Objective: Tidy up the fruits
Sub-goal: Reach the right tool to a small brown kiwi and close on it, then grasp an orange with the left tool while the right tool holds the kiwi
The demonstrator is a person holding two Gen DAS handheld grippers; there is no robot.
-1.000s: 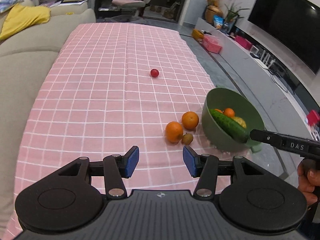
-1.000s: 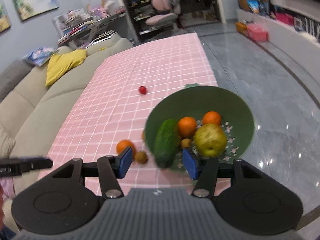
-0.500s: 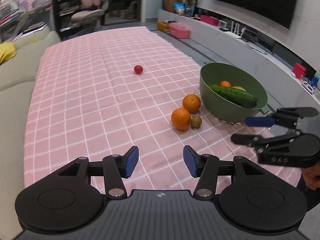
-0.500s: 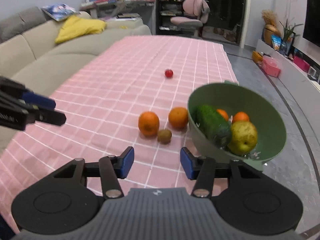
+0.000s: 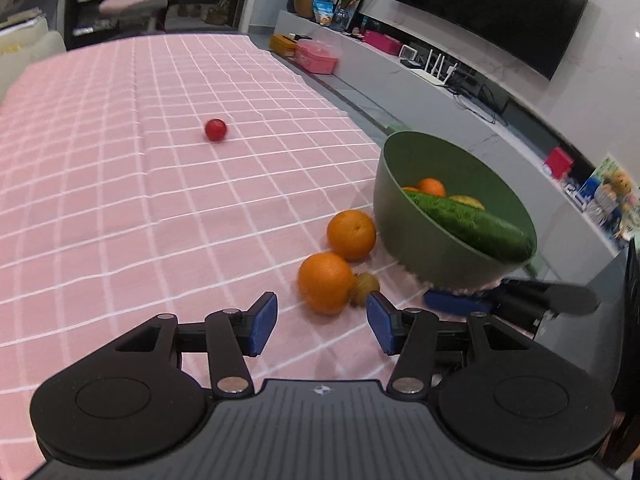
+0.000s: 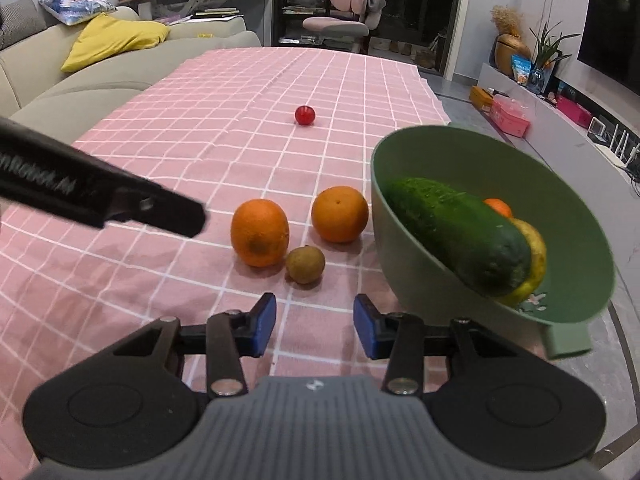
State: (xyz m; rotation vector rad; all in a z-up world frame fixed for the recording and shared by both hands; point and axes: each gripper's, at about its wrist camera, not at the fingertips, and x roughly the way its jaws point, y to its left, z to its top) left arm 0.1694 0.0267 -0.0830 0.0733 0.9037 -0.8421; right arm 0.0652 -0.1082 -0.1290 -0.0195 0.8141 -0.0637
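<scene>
Two oranges (image 6: 260, 232) (image 6: 339, 213) and a small brown fruit (image 6: 305, 265) lie together on the pink checked tablecloth (image 6: 224, 160). A red cherry tomato (image 6: 305, 115) sits farther back. The green bowl (image 6: 424, 280) to the right holds a cucumber (image 6: 460, 232), a small orange and a yellow fruit. My right gripper (image 6: 316, 324) hovers just short of the brown fruit, its jaws closing with nothing between them. My left gripper (image 5: 322, 320) is open and empty, just short of the near orange (image 5: 325, 282). The right gripper's fingers (image 5: 460, 304) reach under the bowl's near side in the left wrist view.
A beige sofa (image 6: 100, 76) with a yellow cushion runs along the table's left side. The bowl stands at the table's right edge, with grey floor (image 6: 624, 280) beyond. A TV bench (image 5: 440, 76) and a pink chair (image 6: 352, 12) stand far off.
Both grippers have come down and closer to the oranges and the brown fruit. The right gripper's jaws have narrowed. The left view has swung right, toward the bowl.
</scene>
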